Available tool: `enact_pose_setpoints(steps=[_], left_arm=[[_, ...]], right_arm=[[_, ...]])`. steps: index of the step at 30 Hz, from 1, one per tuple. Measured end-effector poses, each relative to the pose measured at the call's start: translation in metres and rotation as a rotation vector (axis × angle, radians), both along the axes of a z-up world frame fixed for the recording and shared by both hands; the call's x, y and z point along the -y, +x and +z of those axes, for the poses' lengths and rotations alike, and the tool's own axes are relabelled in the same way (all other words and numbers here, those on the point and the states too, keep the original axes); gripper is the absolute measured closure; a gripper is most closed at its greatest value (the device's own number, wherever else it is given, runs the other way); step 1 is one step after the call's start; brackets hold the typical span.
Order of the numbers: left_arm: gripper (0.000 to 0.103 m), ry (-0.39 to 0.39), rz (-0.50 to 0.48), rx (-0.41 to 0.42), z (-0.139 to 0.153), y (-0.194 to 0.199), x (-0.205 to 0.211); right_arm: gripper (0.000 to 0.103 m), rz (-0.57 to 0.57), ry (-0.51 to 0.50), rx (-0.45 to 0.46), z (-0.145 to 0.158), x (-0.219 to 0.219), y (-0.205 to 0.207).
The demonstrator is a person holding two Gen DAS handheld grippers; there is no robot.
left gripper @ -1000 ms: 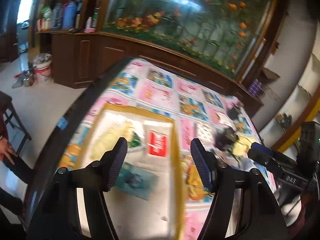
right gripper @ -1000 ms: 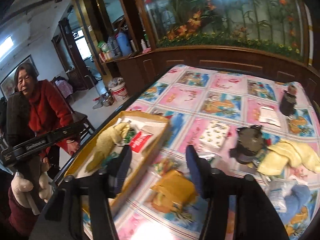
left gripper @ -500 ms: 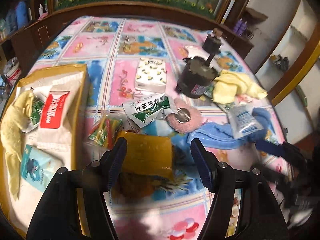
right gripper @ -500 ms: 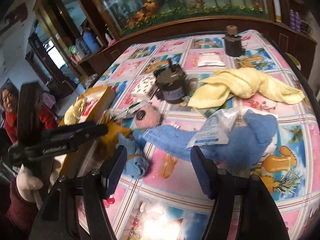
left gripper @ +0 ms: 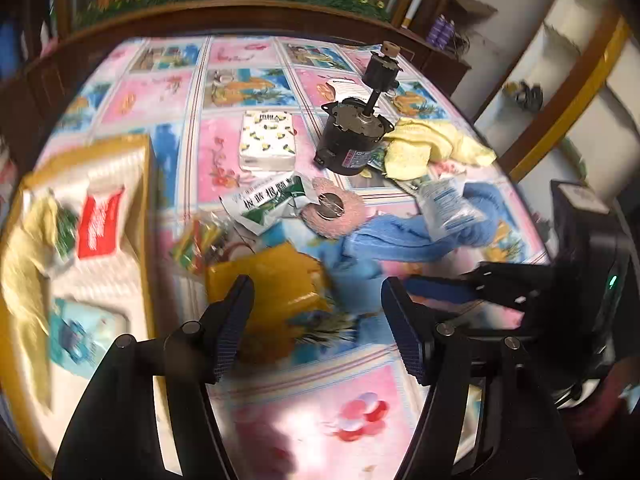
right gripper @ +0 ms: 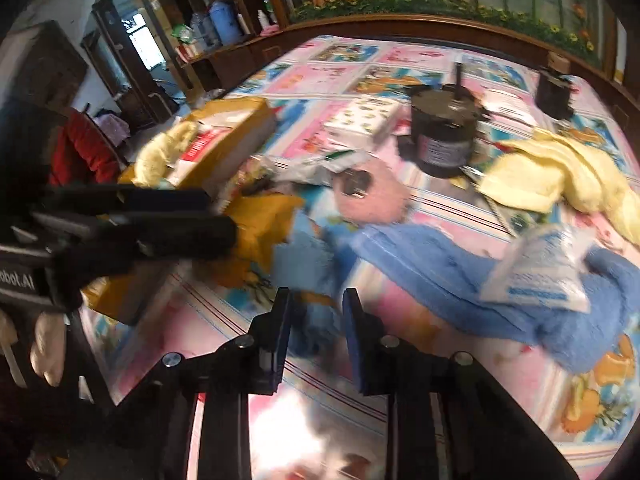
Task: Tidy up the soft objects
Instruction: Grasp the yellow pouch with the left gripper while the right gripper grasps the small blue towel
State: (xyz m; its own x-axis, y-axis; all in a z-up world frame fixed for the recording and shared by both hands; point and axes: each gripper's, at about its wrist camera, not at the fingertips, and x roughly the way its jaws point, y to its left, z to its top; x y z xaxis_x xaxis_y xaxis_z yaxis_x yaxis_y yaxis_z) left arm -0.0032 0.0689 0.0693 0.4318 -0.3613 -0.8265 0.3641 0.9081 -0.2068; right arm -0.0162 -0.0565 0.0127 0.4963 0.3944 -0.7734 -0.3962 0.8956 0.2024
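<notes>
A blue towel (right gripper: 432, 264) (left gripper: 400, 236) lies across the patterned table, with a white packet (right gripper: 540, 268) on it. A yellow cloth (right gripper: 560, 176) (left gripper: 432, 148) lies at the far right. A mustard-yellow soft piece (left gripper: 276, 288) (right gripper: 260, 224) lies by the yellow box (left gripper: 92, 216). My left gripper (left gripper: 316, 320) is open above the mustard piece and the towel's near end. My right gripper (right gripper: 314, 332) has its jaws narrowed around the towel's near end (right gripper: 316, 328). A pink fuzzy ring (left gripper: 332, 212) (right gripper: 368, 196) lies mid-table.
A black motor (left gripper: 352, 136) (right gripper: 444, 136) and a smaller dark one (right gripper: 554, 88) stand at the back. A tissue pack (left gripper: 268, 140), a green-white sachet (left gripper: 272, 200) and a striped packet (left gripper: 200, 240) lie between. The box holds a yellow cloth (left gripper: 28, 264) and packets.
Both grippers have swung from the box side toward the table's near middle. The right gripper's jaws have closed from wide open onto the blue towel's end. The left gripper stays open.
</notes>
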Motion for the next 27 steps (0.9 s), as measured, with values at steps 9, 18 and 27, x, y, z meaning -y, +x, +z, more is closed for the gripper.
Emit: enact_pose_setpoints(steps=[9, 18, 27], left_arm=[[0.037, 0.115, 0.071, -0.090, -0.042, 0.034, 0.007], [0.037, -0.013, -0.152, -0.178, -0.034, -0.013, 0.023], [0.037, 0.254, -0.292, 0.114, -0.032, -0.046, 0.035]], right_arm=[[0.077, -0.069, 0.044, -0.055, -0.006, 0.041, -0.008], [0.077, -0.078, 0.097, -0.054, -0.002, 0.034, 0.001], [0.076, -0.069, 0.191, -0.116, -0.001, 0.023, 0.018]])
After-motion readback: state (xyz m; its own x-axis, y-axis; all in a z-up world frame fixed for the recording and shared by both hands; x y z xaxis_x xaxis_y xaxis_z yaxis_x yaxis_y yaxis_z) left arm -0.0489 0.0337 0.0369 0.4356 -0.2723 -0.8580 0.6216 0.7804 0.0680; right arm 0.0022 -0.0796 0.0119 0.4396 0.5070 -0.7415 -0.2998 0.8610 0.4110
